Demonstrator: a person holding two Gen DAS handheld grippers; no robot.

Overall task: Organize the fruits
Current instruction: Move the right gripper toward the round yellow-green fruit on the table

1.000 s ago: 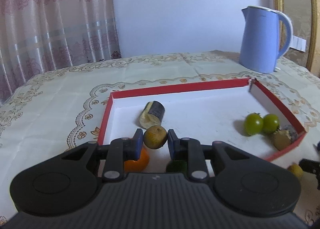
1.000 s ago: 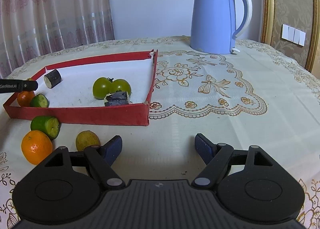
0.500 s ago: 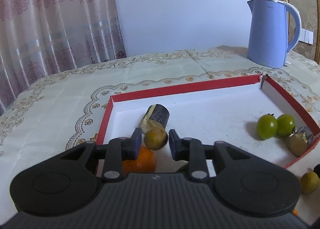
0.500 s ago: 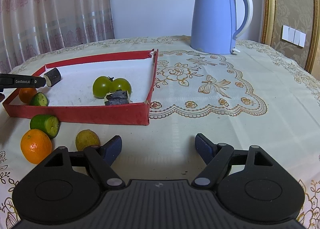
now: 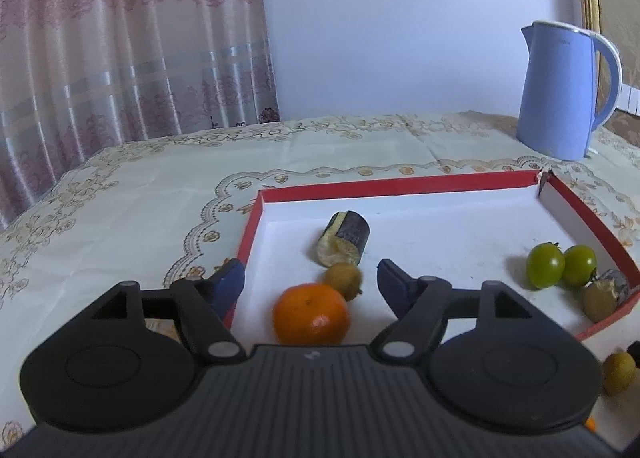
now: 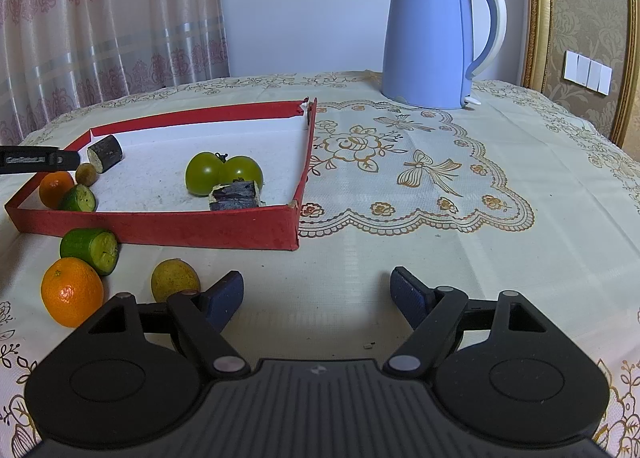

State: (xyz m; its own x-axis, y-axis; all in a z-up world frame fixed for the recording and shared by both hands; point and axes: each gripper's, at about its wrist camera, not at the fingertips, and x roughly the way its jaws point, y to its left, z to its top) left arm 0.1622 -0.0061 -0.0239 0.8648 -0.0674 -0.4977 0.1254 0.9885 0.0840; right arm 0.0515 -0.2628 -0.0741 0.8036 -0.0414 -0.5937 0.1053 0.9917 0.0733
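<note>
A red tray point(image 5: 400, 180) point(image 6: 160, 224) with a white floor holds a small brown-green fruit point(image 5: 343, 275) point(image 6: 86, 174), an orange point(image 5: 311, 313) point(image 6: 55, 188), a dark eggplant piece point(image 5: 344, 239) point(image 6: 105, 147), two green tomatoes point(image 5: 560, 266) point(image 6: 222, 173) and another eggplant piece point(image 6: 236, 196). My left gripper point(image 5: 310, 284) is open above the tray's near left corner, with the small fruit lying free below it. My right gripper point(image 6: 316, 292) is open and empty over the tablecloth. An orange point(image 6: 72, 291), a cut green fruit point(image 6: 90, 250) and a yellow-green fruit point(image 6: 175, 279) lie outside the tray.
A blue kettle point(image 6: 432, 38) point(image 5: 560, 90) stands at the back right of the table. A cut green piece point(image 6: 79, 198) sits in the tray beside the orange. Curtains hang behind the table on the left. The embroidered cloth point(image 6: 440, 178) covers the table.
My left gripper has opened and let go of the small brown-green fruit, which now lies in the tray by the orange. My right gripper has not moved.
</note>
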